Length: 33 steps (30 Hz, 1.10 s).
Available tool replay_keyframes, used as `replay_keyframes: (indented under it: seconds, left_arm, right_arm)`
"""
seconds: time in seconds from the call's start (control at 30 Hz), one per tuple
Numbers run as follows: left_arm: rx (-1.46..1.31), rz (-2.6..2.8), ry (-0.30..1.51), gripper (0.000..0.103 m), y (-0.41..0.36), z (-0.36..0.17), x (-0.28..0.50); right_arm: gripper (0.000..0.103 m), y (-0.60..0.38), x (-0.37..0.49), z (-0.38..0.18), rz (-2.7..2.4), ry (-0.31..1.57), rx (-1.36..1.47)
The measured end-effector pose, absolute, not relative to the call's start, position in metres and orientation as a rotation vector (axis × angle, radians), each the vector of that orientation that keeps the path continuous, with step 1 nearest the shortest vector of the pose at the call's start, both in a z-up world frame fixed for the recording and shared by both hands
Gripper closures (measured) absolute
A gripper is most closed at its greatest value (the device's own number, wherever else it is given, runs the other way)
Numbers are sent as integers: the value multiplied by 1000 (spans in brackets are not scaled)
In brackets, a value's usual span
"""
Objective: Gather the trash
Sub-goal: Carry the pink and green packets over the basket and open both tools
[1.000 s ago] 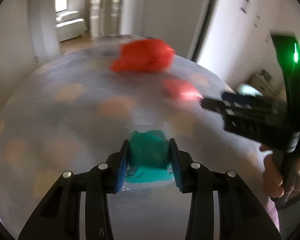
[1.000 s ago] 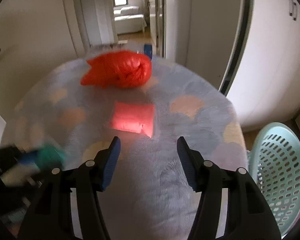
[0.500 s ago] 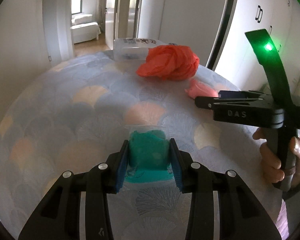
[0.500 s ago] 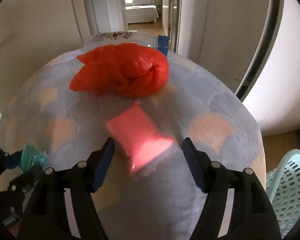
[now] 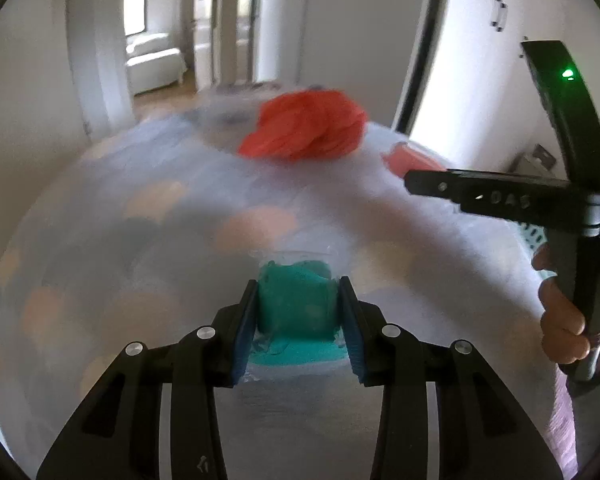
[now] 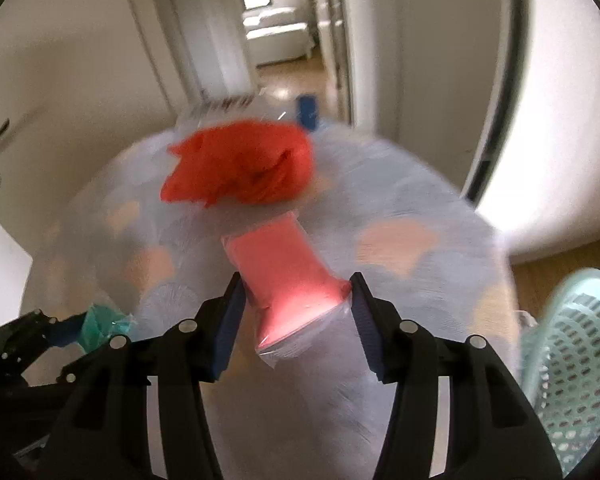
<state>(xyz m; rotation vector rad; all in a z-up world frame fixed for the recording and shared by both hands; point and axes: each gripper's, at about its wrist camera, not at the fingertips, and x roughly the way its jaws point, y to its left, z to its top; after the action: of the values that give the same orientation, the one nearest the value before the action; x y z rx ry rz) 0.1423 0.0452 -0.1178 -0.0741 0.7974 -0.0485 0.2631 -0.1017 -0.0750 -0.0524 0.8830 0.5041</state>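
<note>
My desk, the biggest thing here, wears a pale blue cloth with peach scallop shapes. Off its right edge stands a mint laundry basket. Far across the desk lies a crumpled red plastic bag, with a clear bottle behind it; the label print is too blurred to read. My left claw is clamped on a teal packet, which sits squeezed between both pads above the cloth. My right claw is spread apart around a pink packet; whether the pads touch it, I cannot tell. Raised letters on the right claw's side, seen from the left camera, look like "DAS".
</note>
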Motion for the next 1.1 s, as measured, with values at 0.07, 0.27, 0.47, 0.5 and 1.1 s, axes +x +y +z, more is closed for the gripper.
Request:
replay_keyframes:
  seconds: [0.07, 0.27, 0.47, 0.5, 1.1]
  left_arm:
    - [-78, -88, 782, 65, 34, -108, 141]
    - [-16, -204, 698, 65, -16, -65, 142]
    - [13, -358, 653, 65, -74, -35, 156]
    - [15, -381, 657, 65, -82, -34, 160]
    - [47, -616, 892, 65, -230, -106, 229]
  right_arm:
    - [54, -123, 255, -60, 489, 853, -12]
    - [54, -194, 225, -13, 371, 753, 39]
    - [54, -268, 203, 9, 230, 698, 123]
    - [54, -277, 200, 10, 208, 695, 136]
    - [54, -428, 171, -61, -186, 840, 404]
